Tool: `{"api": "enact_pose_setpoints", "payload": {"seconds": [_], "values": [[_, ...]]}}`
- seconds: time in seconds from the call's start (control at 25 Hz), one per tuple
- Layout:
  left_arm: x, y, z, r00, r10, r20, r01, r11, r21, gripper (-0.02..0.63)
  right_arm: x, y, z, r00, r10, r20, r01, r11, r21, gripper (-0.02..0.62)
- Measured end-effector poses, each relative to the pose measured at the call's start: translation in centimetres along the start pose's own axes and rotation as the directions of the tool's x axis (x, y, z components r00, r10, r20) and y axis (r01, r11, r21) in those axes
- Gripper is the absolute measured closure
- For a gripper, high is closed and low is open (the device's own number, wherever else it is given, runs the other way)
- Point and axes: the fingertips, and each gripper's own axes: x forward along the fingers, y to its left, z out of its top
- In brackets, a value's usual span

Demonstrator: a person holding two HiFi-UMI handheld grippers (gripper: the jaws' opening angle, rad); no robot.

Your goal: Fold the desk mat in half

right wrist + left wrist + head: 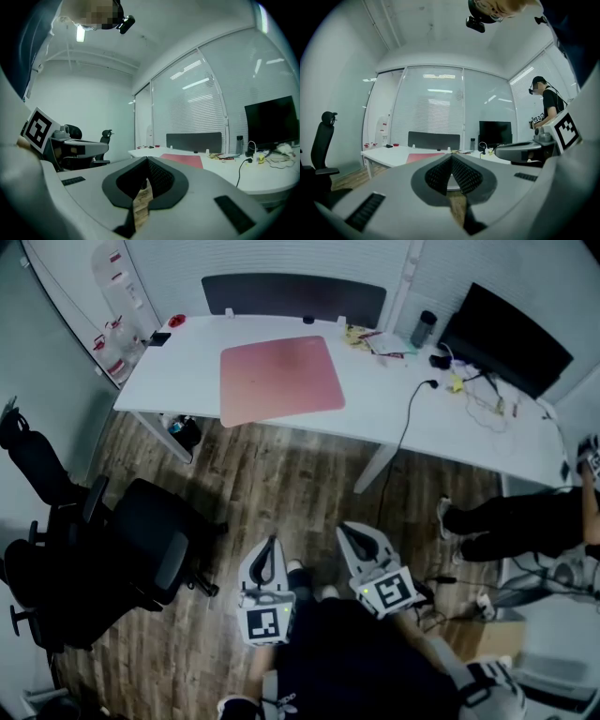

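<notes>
Left gripper point(272, 542) point(451, 157) low over the wood floor point(281, 474), pointing about level toward the bench point(441, 423). Pressed together at the tips, nothing pinched between the dark ribbed pads. Right gripper point(346, 531) point(145, 161) just beside it on the right, held at much the same height. Also pressed together and empty, with only floor planks showing through the slot below the pads.

Desk mat point(279, 379) point(423, 157) point(184, 159) straight ahead of both grippers and well apart from them. Pink, lying flat and unfolded on the white bench, its near left corner close to the bench's front edge. No contact with either gripper.

Beyond the mat, at the far edge of the bench, a dark partition panel point(292, 296).

Ahead and to the right of the right gripper, a black monitor point(504, 338) at the far right of the bench. Nearer the mat, a dark bottle point(424, 329). Between them and the grippers, a black cable point(405, 423) trailing across the bench top and down over its front edge.

To the left of the left gripper, near it on the floor, a black office chair point(141, 549).

To the right of the right gripper, a second person point(506, 521) point(543, 108) beside the bench end, in dark clothes.
</notes>
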Motion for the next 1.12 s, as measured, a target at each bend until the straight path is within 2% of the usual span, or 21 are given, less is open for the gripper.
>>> {"api": "enact_pose_setpoints", "payload": {"seconds": [0.16, 0.32, 0.6, 0.84, 1.12], "values": [[2.3, 2.9, 1.6, 0.999, -0.035, 0.023, 0.035, 0.999, 0.019, 0.603, 2.9, -0.2, 1.0, 0.999, -0.041, -0.002, 0.041, 0.999, -0.016, 0.595], [3.6, 5.0, 1.8, 0.998, -0.057, 0.026, 0.056, 0.998, 0.033, 0.603, 4.9, 0.0, 1.3, 0.996, -0.082, 0.036, 0.081, 0.997, 0.01, 0.596], [4.3, 7.2, 1.0, 0.998, -0.056, 0.011, 0.056, 0.998, 0.022, 0.603, 6.6, 1.0, 1.0, 0.996, -0.09, 0.012, 0.09, 0.996, 0.013, 0.595], [5.8, 7.8, 0.5, 0.999, -0.053, -0.012, 0.053, 0.999, 0.0, 0.603, 7.5, -0.7, 0.5, 0.994, -0.109, -0.019, 0.11, 0.994, 0.023, 0.595], [9.8, 8.6, 0.9, 0.999, -0.034, -0.024, 0.033, 0.999, -0.007, 0.603, 10.7, -3.6, 0.4, 0.996, -0.079, -0.034, 0.08, 0.996, 0.033, 0.595]]}}
